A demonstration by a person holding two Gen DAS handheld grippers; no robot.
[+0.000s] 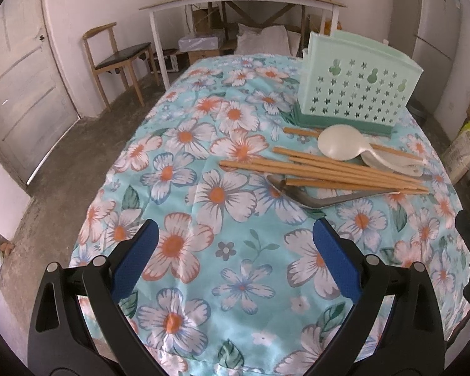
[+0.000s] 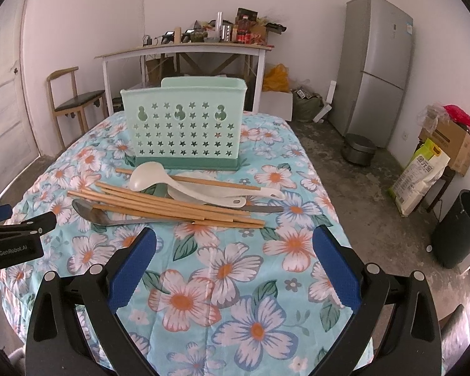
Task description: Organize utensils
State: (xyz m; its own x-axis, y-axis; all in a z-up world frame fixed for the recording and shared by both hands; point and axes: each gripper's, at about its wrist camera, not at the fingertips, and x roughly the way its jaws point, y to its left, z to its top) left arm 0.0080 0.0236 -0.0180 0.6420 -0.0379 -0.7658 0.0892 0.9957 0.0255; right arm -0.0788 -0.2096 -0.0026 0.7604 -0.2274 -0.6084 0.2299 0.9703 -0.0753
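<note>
A mint green utensil holder (image 2: pixel 185 125) with star holes stands on the floral tablecloth (image 2: pixel 222 282); it also shows in the left wrist view (image 1: pixel 354 94). In front of it lies a pile: several wooden chopsticks (image 2: pixel 172 206) (image 1: pixel 322 169), a white ladle (image 2: pixel 147 177) (image 1: pixel 341 145), a white rice paddle (image 2: pixel 203 195) and a metal spoon (image 2: pixel 91 211) (image 1: pixel 297 194). My right gripper (image 2: pixel 235 238) is open and empty, just short of the pile. My left gripper (image 1: pixel 235 228) is open and empty, left of and before the pile; it also appears at the left edge of the right wrist view (image 2: pixel 18 228).
The table edge falls away to a concrete floor on both sides. A wooden chair (image 1: pixel 116 59) and a white side table (image 1: pixel 241 3) stand beyond. A fridge (image 2: pixel 379 69), a black bin (image 2: pixel 460 228), sacks and boxes stand to the right.
</note>
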